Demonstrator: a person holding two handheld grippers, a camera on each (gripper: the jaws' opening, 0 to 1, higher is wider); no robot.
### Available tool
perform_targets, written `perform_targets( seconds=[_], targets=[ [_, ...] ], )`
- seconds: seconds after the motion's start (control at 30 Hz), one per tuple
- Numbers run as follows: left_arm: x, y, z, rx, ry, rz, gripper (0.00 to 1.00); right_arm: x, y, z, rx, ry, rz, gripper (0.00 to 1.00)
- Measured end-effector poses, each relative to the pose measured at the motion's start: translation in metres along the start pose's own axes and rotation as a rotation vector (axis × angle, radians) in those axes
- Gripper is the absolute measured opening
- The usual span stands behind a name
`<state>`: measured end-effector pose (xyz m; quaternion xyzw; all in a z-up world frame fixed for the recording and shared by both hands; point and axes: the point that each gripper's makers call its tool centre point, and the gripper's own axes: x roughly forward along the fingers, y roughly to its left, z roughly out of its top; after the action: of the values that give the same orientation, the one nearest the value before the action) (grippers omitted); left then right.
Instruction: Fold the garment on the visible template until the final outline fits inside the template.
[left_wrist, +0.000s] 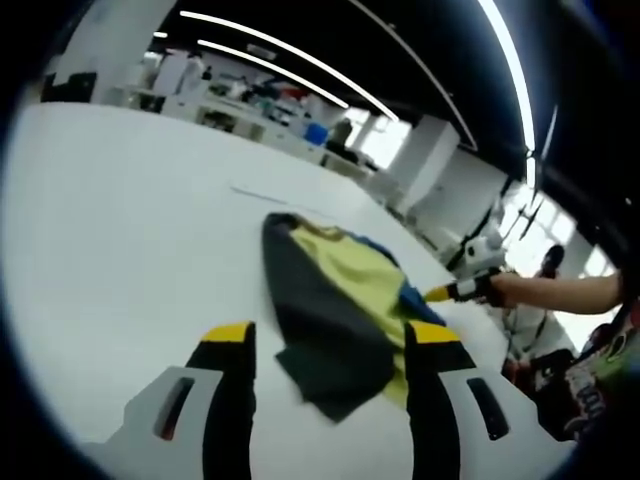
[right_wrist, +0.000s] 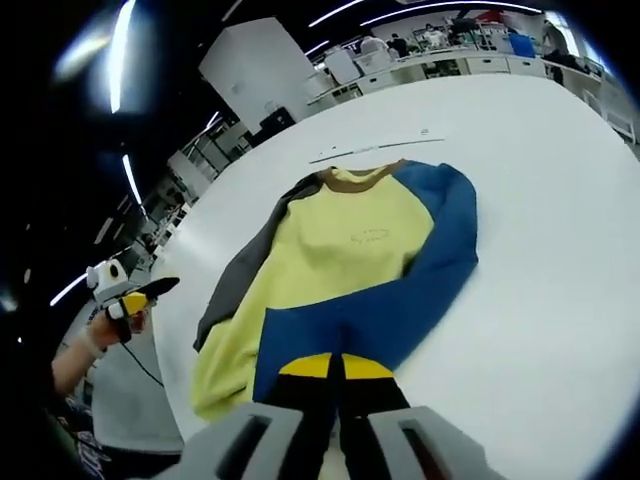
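Garment (right_wrist: 350, 270) flat on table (right_wrist: 540, 200)

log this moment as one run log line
phase: folding | garment: partly folded on white table | left claw: open over dark sleeve edge | right claw: shut on blue sleeve

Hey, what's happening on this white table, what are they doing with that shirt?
A person with a handheld gripper in each hand is folding a yellow shirt with one blue and one dark grey sleeve on a white table. The right gripper has its jaws together at the blue sleeve, which lies folded over the body; whether it pinches cloth is unclear. The left gripper is open, near the grey sleeve.
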<state>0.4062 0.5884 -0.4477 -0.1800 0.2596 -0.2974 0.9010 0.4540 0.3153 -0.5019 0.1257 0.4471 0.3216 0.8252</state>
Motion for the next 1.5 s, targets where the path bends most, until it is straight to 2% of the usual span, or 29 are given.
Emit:
perform_targets(
  seconds=[0.2, 0.33, 0.5, 0.67, 0.9, 1.4, 1.5],
  targets=[
    [0.001, -0.001, 0.001, -0.002, -0.003, -0.003, 0.56, -0.022, -0.01, 0.012, 0.028, -0.054, -0.011, 0.0],
    [0.003, -0.003, 0.003, 0.0, -0.008, -0.007, 0.56, -0.043, -0.024, 0.018, 0.044, -0.083, -0.043, 0.0],
    [0.005, -0.003, 0.014, 0.013, -0.036, -0.01, 0.54, -0.078, -0.062, 0.018, 0.099, -0.119, -0.129, 0.0],
    [0.01, -0.003, 0.021, 0.007, -0.044, -0.019, 0.54, -0.117, -0.083, 0.006, 0.163, -0.17, -0.221, 0.0],
    [0.019, -0.005, 0.018, 0.014, -0.025, -0.022, 0.54, -0.155, -0.12, -0.007, 0.227, -0.207, -0.334, 0.0],
    [0.018, -0.004, 0.011, 0.017, 0.01, 0.001, 0.54, -0.219, -0.196, -0.018, 0.317, -0.297, -0.529, 0.0],
    [0.018, -0.004, 0.011, 0.019, 0.017, 0.006, 0.54, -0.23, -0.2, -0.016, 0.334, -0.323, -0.557, 0.0]
  ],
)
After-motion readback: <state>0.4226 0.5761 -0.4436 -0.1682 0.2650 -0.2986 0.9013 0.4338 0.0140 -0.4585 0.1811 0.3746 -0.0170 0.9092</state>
